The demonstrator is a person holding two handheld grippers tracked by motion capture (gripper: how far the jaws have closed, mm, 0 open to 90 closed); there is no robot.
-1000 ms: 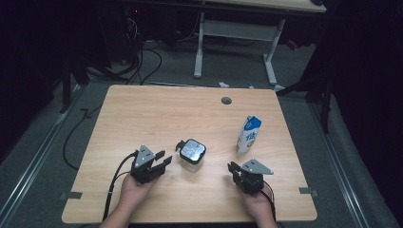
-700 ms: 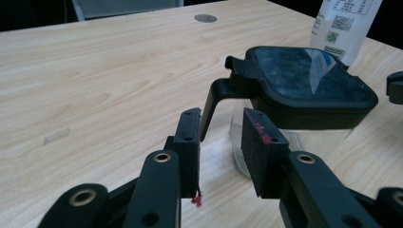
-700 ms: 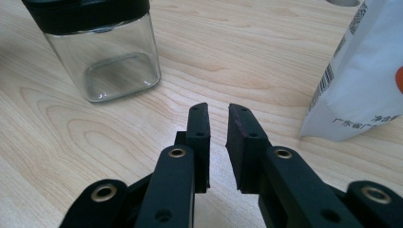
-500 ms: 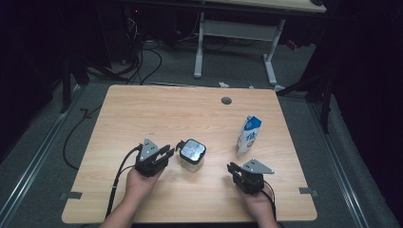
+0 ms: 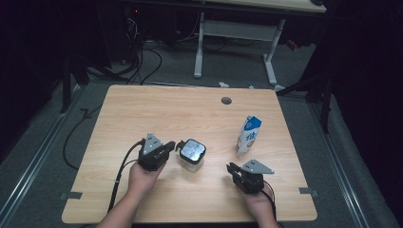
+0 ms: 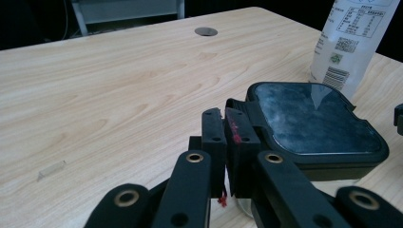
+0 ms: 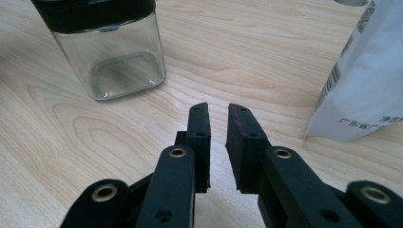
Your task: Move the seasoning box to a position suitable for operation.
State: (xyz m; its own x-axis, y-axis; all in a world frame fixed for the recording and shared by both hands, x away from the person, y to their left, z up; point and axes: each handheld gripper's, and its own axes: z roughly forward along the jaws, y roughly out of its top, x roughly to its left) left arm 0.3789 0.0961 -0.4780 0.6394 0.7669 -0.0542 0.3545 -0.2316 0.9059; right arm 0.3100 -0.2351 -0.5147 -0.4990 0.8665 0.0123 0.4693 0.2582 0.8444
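Note:
A square glass jar (image 5: 191,154) with a black lid (image 6: 313,118) stands on the wooden table (image 5: 166,109), near the front middle. My left gripper (image 5: 172,146) is at the jar's left side, with its tips (image 6: 224,116) against the lid's corner tab. Its jaws have just been closing and now stand together with nothing visible between them. A blue and white milk carton (image 5: 249,135) stands upright to the right of the jar. My right gripper (image 5: 231,167) rests low in front of the carton (image 7: 366,80). Its jaws (image 7: 218,111) are a narrow gap apart and empty, with the jar (image 7: 111,52) ahead to the left.
A round cable hole (image 5: 226,100) sits near the table's far edge. Bare tabletop stretches behind the jar and to the far left. A white desk frame (image 5: 237,42) and cables lie on the floor beyond the table.
My left gripper has moved right toward the jar and risen slightly, and its jaws have closed. The right gripper, jar and carton have stayed put.

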